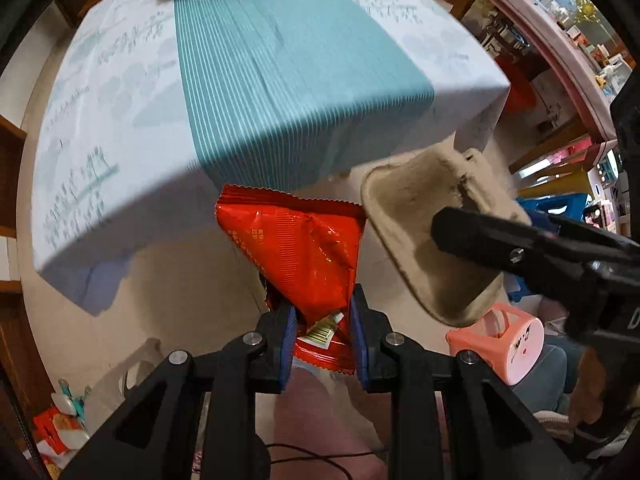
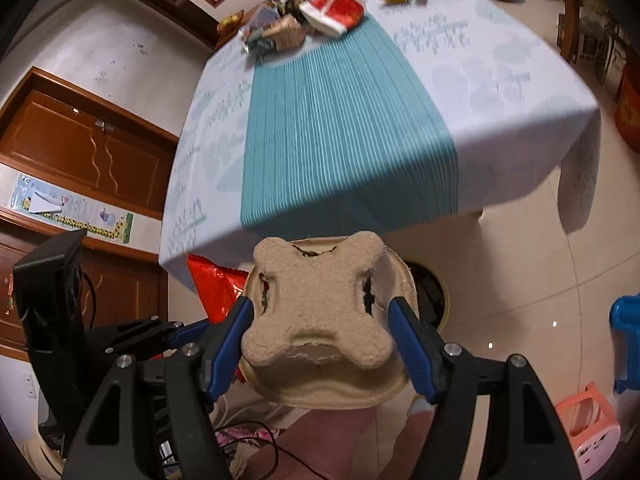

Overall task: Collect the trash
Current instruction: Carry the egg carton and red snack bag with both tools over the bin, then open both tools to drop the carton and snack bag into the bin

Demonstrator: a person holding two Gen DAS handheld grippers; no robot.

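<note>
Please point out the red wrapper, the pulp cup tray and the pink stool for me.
red wrapper (image 1: 304, 248), left wrist view, on its creased middle panel.
pulp tray (image 2: 316, 300), right wrist view, on its raised centre.
pink stool (image 1: 516, 344), left wrist view, on its round end face.

Glossy crinkled foil wrapper (image 1: 296, 248); rough matt pulp-paper tray (image 2: 316, 316).

Right tool (image 2: 320, 332) clamps a pulp tray (image 2: 320, 320).
</note>
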